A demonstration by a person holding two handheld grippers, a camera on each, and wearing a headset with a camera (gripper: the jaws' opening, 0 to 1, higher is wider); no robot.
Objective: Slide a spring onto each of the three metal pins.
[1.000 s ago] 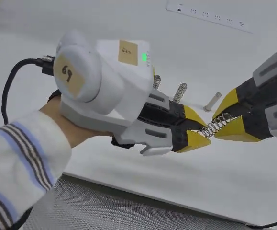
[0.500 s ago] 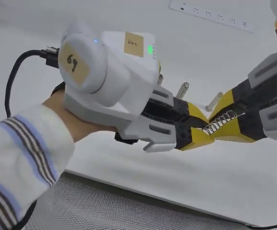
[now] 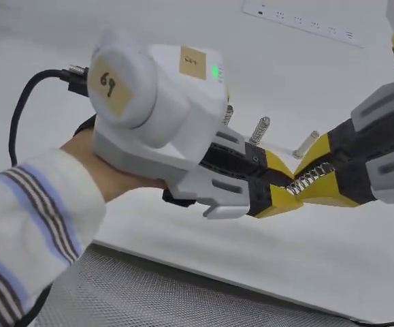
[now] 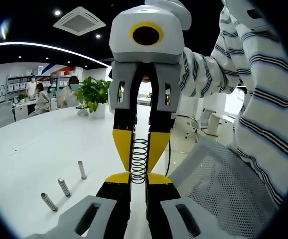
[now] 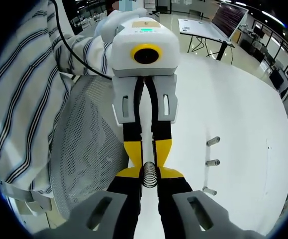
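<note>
Meeting tip to tip above the worktop [image 3: 360, 259] near its front edge, the left claw [image 3: 288, 187] and right claw [image 3: 304, 180] both pinch one spring [image 3: 314, 174]. Behind stand two sprung pins [image 3: 260, 129] and a bare pin [image 3: 305, 144].

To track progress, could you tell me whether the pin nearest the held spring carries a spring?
No, bare: that pin has a smooth shaft, while the two other pins carry coils; the spring is off it.

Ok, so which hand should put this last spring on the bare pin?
Probably right. The spring lies lengthwise between the jaws of the right tool, while the left tool only pinches one end. In the head view the bare pin stands nearer the right tool's tip.
</note>
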